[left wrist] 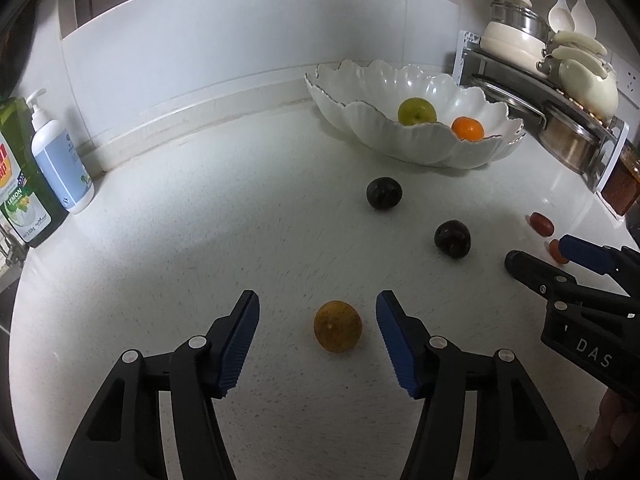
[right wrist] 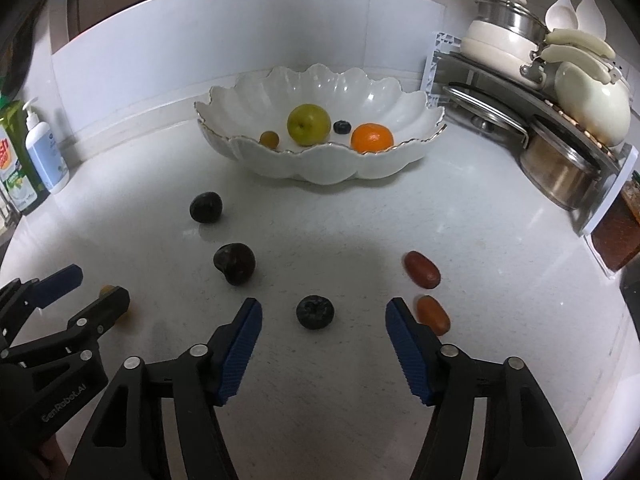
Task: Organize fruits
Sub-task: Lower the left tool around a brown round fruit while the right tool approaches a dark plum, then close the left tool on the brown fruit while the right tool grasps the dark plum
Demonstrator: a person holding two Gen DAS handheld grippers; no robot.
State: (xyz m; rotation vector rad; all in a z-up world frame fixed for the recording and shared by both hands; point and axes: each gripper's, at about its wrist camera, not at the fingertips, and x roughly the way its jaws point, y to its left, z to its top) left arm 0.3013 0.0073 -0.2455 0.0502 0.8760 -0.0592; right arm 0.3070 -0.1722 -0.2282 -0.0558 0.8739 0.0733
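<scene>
A white scalloped bowl [left wrist: 416, 144] [right wrist: 320, 168] at the back holds a green apple [right wrist: 308, 124], an orange [right wrist: 372, 137], a blueberry [right wrist: 342, 127] and a small yellow-brown fruit [right wrist: 269, 139]. My left gripper [left wrist: 318, 320] is open, its jaws on either side of a yellow-brown fruit [left wrist: 338, 326] on the counter. My right gripper [right wrist: 323, 322] is open around a blueberry [right wrist: 315, 311]. Two dark plums [right wrist: 206, 207] [right wrist: 235, 263] and two red oblong fruits [right wrist: 421, 269] [right wrist: 433, 314] lie loose on the counter. The right gripper also shows in the left wrist view [left wrist: 536, 254].
A pot rack [right wrist: 560, 128] with pans and a kettle stands at the back right. Soap bottles [left wrist: 60, 156] stand at the left by the wall. A brown box [right wrist: 616, 236] sits at the right edge.
</scene>
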